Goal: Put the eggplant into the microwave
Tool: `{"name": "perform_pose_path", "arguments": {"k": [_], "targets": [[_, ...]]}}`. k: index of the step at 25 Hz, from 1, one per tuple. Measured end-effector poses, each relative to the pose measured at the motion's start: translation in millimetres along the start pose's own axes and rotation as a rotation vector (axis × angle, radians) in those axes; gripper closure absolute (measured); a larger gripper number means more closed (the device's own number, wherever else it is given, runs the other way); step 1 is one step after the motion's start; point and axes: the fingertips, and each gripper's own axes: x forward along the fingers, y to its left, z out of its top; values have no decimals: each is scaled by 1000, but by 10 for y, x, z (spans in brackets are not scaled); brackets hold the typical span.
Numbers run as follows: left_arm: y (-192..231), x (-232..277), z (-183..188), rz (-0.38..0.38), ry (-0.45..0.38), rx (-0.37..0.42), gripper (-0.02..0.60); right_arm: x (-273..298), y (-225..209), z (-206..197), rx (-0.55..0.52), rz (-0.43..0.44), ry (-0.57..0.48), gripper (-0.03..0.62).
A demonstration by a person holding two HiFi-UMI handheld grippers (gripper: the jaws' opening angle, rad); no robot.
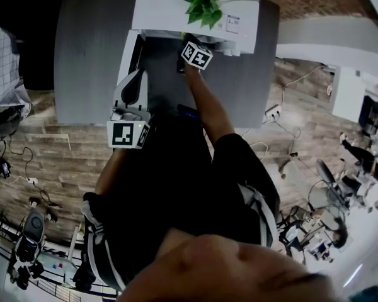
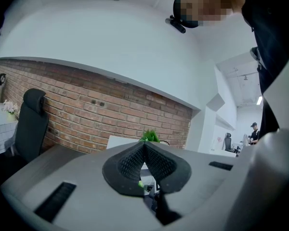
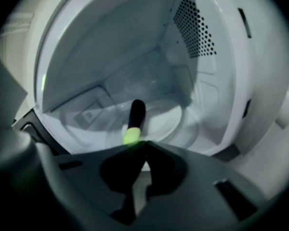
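Head view, steeply down: big grey rectangular desk (image 1: 94, 55), white box-shaped microwave (image 1: 170, 8) at its far edge, door open to the left, leafy green plant (image 1: 203, 2) parked on top. Red brick wall (image 2: 86, 109) behind the desk in the left gripper view.

Right gripper view: straight shot into the white microwave cavity, round clear glass turntable (image 3: 176, 121) on its floor.

Right gripper (image 3: 144, 143) held up at the mouth of the microwave, jaws closed tip to tip, nothing visibly pinched between them. Left gripper (image 2: 144, 144) over the near part of the desk, just in front of the open door, jaws pressed together too and empty.

Smallest bit: dark purple eggplant with a lime-green stem end (image 3: 134, 119), lying inside the microwave on the turntable. Green end pointed back at the right jaws and sitting right at their tips. Can't tell whether touching or just shy.
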Motion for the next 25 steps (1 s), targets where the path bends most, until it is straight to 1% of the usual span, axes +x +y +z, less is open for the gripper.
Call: {"name": "perform_pose_path", "arguments": {"k": [17,25], "targets": [[-113,-278,99,-31,-40,7,546,-425,-59,-168,4,-24,-3,562],[-182,-406,108,-45,-51,12,546,-665,-77,-281,-13,-33,6,562]]}}
